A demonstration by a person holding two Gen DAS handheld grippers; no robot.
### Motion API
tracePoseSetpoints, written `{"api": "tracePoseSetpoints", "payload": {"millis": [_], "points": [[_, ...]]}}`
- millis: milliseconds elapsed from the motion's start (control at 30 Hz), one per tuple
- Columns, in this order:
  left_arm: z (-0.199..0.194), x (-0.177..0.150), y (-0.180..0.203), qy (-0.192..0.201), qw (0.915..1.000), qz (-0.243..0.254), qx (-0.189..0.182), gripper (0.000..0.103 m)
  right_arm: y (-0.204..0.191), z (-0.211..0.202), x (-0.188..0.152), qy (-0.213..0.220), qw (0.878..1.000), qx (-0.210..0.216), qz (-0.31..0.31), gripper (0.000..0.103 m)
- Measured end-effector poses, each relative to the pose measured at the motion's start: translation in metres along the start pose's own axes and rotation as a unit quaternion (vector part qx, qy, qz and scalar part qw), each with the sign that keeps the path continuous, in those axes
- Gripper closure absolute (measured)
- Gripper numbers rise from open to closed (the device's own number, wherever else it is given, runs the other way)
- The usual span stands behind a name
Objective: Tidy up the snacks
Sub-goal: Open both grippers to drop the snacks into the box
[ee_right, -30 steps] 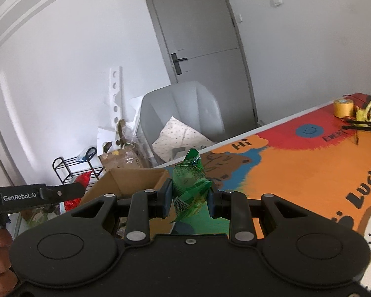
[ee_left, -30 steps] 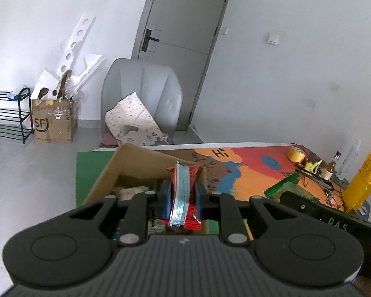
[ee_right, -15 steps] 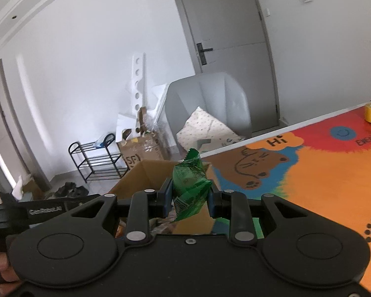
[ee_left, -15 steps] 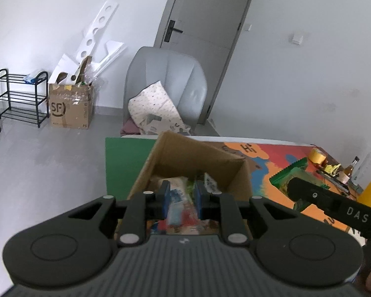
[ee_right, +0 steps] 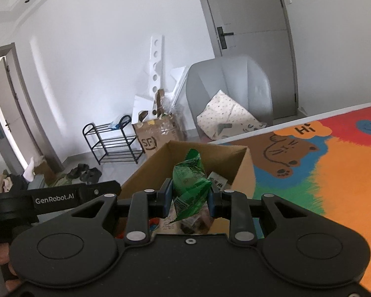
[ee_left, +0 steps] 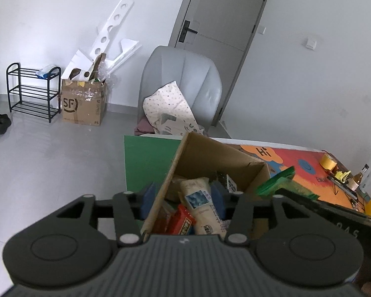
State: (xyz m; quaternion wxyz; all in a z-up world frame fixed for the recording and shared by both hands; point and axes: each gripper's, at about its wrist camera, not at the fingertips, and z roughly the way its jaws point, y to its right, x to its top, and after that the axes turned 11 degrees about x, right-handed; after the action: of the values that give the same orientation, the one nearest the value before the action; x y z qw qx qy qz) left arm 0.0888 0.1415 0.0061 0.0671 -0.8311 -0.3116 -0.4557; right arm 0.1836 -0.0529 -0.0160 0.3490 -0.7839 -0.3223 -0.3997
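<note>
while tilted down, both over box (ee_left: 217, 153)

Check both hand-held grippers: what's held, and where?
Left hand-held gripper: nothing, jaws just opened. Right hand-held gripper: pads pinch the green snack packet at mid-body.

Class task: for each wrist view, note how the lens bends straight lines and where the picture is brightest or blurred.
Left wrist view: the door leans and bows, corners go dark, light is soft and even, the green packet looks smeared. Right wrist view: the same bowing, a bright patch on the left wall.
</note>
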Motion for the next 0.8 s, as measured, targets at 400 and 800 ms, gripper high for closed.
{"api": "tracePoseSetpoints", "payload": {"millis": [400, 800], "points": [[-0.01, -0.005, 0.004, 0.016, 0.9998, 0.015, 0.005, 0.016, 0.009, -0.022, -0.007, 0.007, 0.999, -0.045, 0.017, 0.024], [-0.024, -0.014, 0.021, 0.01, 0.9983, 0.057, 0.007, 0.0, 0.023, -0.061, -0.016, 0.01, 0.997, -0.067, 0.037, 0.0]]}}
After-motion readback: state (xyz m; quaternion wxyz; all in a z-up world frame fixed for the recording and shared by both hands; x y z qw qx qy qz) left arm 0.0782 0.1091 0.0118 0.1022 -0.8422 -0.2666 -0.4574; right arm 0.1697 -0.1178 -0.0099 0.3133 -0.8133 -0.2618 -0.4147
